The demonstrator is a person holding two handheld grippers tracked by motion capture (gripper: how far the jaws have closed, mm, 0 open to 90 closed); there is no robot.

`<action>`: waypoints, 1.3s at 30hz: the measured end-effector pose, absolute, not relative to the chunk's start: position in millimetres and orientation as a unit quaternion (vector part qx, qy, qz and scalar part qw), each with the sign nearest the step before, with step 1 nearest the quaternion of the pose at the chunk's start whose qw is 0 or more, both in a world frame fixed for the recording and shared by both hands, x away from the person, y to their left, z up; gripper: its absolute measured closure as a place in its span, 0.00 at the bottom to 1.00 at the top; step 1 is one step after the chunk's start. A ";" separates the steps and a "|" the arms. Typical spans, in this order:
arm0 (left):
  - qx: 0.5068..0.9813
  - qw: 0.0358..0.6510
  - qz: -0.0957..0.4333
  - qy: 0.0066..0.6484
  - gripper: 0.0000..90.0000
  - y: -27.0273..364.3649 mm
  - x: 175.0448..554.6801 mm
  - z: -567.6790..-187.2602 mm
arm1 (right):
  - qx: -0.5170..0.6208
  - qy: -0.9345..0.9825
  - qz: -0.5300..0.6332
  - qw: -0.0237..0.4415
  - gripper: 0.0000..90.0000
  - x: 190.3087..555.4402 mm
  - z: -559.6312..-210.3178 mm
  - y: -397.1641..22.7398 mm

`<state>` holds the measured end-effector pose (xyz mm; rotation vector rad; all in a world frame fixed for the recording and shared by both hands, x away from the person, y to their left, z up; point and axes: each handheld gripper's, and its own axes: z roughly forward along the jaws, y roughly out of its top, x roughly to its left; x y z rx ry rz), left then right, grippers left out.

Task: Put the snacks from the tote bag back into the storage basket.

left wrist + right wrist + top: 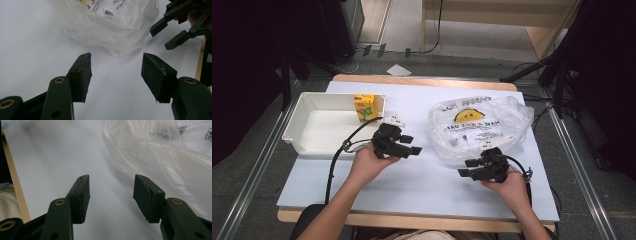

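Note:
A clear plastic bag (479, 125) with a yellow smiley print lies crumpled on the white table top, right of centre. My left gripper (411, 144) hovers open just left of the bag, its jaws pointing right toward it; the bag (110, 25) lies ahead of its empty jaws. My right gripper (468, 168) rests open at the bag's near edge, jaws pointing left with nothing between them. The bag (162, 152) spreads to the right of those jaws. The right gripper (175, 30) also appears at the upper right of the left gripper view.
A white tray (304, 125) stands at the left of the table with a yellow and green carton (364, 106) at its far right corner. A small white object (393, 120) lies beside the tray. The table's wooden front edge (412, 220) runs along the bottom.

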<state>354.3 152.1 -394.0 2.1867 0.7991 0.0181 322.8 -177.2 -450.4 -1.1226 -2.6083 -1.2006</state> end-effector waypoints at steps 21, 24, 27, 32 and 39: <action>0.870 0.399 -0.001 0.289 0.48 120.1 343.1 -415.1 | -0.363 -0.845 -0.391 0.030 0.53 323.3 -451.7 -175.8; 0.860 0.410 -0.002 0.304 0.48 122.9 341.8 -416.4 | -0.359 -0.846 -0.393 0.028 0.53 324.8 -451.4 -175.3; 0.865 0.401 0.003 0.302 0.48 124.0 340.4 -417.6 | -0.357 -0.847 -0.392 0.029 0.53 325.3 -451.2 -174.3; 0.866 0.399 0.004 0.301 0.47 123.2 338.8 -419.9 | -0.355 -0.848 -0.392 0.029 0.53 325.9 -451.4 -173.4; 0.869 0.393 0.005 0.299 0.47 121.1 338.0 -422.9 | -0.357 -0.848 -0.390 0.029 0.53 325.9 -451.4 -173.5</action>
